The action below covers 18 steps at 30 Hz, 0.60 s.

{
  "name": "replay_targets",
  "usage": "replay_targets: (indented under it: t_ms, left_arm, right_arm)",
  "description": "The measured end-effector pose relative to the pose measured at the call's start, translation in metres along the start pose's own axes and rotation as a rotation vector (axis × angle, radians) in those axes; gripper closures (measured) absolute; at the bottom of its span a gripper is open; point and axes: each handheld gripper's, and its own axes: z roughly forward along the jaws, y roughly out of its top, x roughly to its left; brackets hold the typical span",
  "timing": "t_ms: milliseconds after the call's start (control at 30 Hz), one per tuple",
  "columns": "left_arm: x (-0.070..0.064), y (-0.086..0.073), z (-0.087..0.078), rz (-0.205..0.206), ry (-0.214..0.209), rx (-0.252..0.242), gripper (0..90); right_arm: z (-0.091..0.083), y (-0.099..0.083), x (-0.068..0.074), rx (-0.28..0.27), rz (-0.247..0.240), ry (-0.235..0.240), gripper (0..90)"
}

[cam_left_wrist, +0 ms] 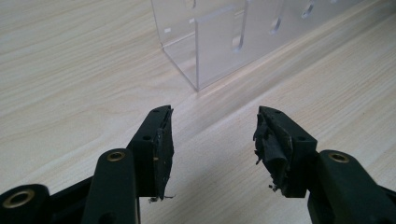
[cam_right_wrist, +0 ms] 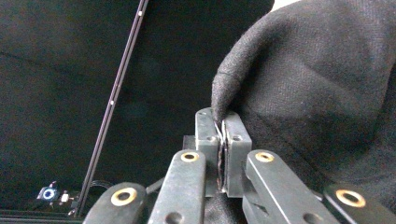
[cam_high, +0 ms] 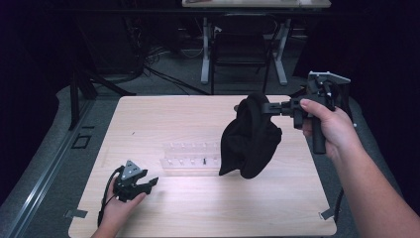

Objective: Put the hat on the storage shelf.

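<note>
From my remote seat I see a light wooden table (cam_high: 198, 208) on grey floor (cam_high: 44, 163), a dark chair (cam_high: 240, 49) and a white-legged desk (cam_high: 247, 4) beyond it, cables (cam_high: 158, 69) trailing, surroundings in darkness.

Right gripper (cam_right_wrist: 222, 154) jaws pinch a black cloth's (cam_right_wrist: 317, 79) edge.

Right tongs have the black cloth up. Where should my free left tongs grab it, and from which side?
Grip the loose bottom hem of the black fabric cloth, which hangs just above the wooden table. Bring the open left tongs in low from the left, probably over the clear acrylic rack; the right tongs pinch the top.
</note>
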Motion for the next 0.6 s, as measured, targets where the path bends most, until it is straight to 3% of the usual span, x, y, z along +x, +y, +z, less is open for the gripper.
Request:
replay_targets:
  t_ms: [300,600]
  left_arm:
    - [0.000,0.000,0.000,0.000,0.000,-0.001,46.7]
    - [0.001,0.001,-0.001,0.004,-0.002,-0.001,46.7]
  right_arm:
    - [0.023,0.012,-0.002,0.008,-0.009,0.026,88.0]
    - [0.041,0.020,-0.003,0.008,-0.016,0.015,88.1]
